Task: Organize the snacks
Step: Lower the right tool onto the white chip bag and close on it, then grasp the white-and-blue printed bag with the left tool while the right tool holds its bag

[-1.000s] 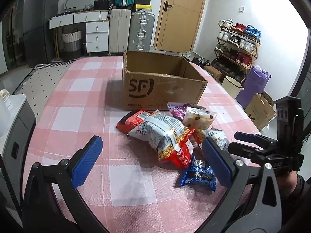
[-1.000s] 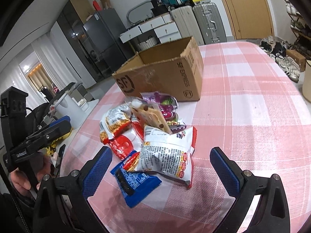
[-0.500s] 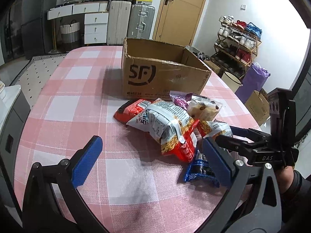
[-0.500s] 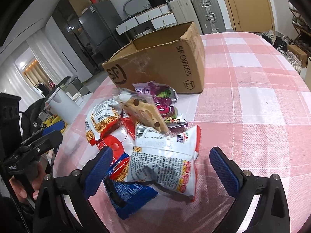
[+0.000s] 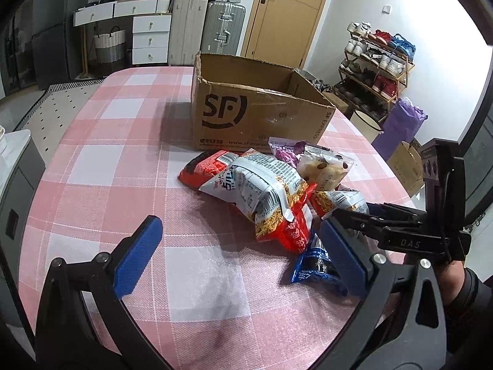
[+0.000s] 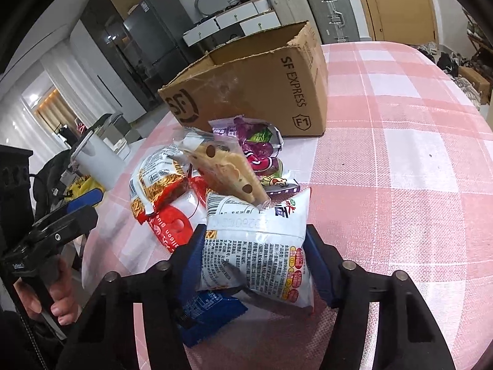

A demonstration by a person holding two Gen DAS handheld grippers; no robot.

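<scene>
A pile of snack bags lies on the pink checked tablecloth (image 5: 129, 160) in front of an open cardboard box (image 5: 255, 117) (image 6: 262, 86). My right gripper (image 6: 254, 262) is closing, and its blue pads press both sides of a white noodle snack bag (image 6: 255, 246) at the near edge of the pile. A blue packet (image 6: 206, 311) lies under that bag. My left gripper (image 5: 240, 259) stands wide open and holds nothing, with its right pad over the blue packet (image 5: 311, 265). A large noodle bag (image 5: 262, 191), a red bag (image 5: 209, 166), a biscuit bag (image 5: 326, 169) and a purple pack (image 5: 286, 154) make up the pile.
A hand (image 6: 58, 289) holds the left gripper's handle beyond the table's left edge. Suitcases (image 5: 209, 27), white drawers (image 5: 151, 37) and a door (image 5: 289, 9) stand behind the table. A shoe rack (image 5: 379, 58) and a purple bag (image 5: 403, 123) are on the right.
The right gripper's jaws have come in from wide open onto the white noodle bag. Both grippers have sunk a little toward the pile.
</scene>
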